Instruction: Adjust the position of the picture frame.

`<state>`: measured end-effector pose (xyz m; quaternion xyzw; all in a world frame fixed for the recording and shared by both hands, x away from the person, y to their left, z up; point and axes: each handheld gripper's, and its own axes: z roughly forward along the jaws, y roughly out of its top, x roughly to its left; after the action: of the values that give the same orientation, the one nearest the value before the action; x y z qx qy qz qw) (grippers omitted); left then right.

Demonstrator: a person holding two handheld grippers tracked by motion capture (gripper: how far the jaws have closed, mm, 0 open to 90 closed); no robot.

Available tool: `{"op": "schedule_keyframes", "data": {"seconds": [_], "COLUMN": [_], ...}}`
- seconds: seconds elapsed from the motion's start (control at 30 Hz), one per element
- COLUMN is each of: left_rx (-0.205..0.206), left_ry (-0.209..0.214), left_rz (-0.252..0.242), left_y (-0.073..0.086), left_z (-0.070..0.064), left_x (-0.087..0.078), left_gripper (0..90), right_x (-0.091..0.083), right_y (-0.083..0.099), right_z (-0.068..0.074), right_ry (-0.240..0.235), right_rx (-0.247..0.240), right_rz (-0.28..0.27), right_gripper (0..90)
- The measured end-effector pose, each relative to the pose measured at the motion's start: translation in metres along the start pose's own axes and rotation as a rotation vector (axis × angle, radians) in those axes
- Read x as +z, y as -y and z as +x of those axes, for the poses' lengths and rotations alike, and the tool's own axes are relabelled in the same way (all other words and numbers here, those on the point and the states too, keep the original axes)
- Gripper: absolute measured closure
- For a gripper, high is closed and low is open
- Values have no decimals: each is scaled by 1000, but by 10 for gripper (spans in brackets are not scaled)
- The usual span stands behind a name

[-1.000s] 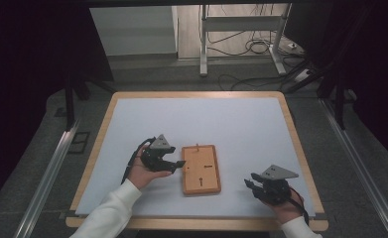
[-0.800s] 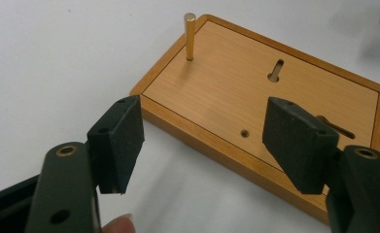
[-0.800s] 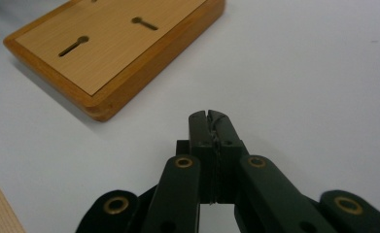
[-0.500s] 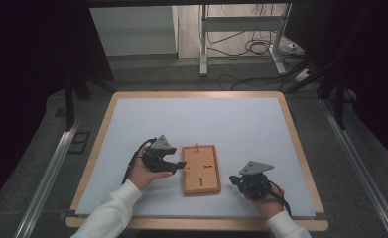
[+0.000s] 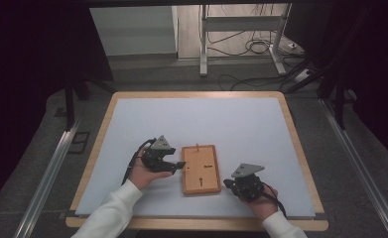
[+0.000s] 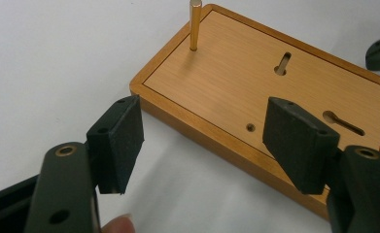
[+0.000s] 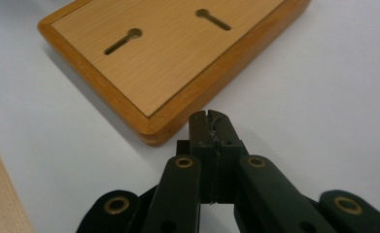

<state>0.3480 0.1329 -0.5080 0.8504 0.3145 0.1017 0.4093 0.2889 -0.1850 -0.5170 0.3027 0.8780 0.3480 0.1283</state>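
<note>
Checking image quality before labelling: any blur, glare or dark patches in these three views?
High view: surroundings fall to near black, the white table top is evenly lit, no glare. Left gripper view: wooden board and brass pin sharp, near jaws slightly soft. Right gripper view: board mildly soft toward the top, a soft shadow along its left edge, jaws sharp.

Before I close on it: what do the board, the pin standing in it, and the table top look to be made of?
The board looks like wood or wood veneer: straight grain, a smooth satin face, a darker rounded rim. The pin looks like metal, perhaps brass: yellow, with a shine along its length. The table top is a matt, pale sheet with a wooden border; whether it is plastic, paper or cloth I can't tell.
</note>
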Motion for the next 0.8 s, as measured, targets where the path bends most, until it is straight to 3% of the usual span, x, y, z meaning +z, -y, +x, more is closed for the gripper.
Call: {"op": "schedule_keyframes", "data": {"seconds": [0.13,0.8], "left_rx": [-7,-36], "left_ry": [1,22], "left_rz": [-2,-6], "left_y": [0,1], "left_z": [1,3], "left_x": [-1,-1], "left_gripper": [309,303], "right_x": [4,5], "right_y": [-1,-3], "right_z": [5,11], "right_ry": [-15,23], "right_rx": [-14,-25], "right_rz": [9,-2], "right_gripper": [897,899]}}
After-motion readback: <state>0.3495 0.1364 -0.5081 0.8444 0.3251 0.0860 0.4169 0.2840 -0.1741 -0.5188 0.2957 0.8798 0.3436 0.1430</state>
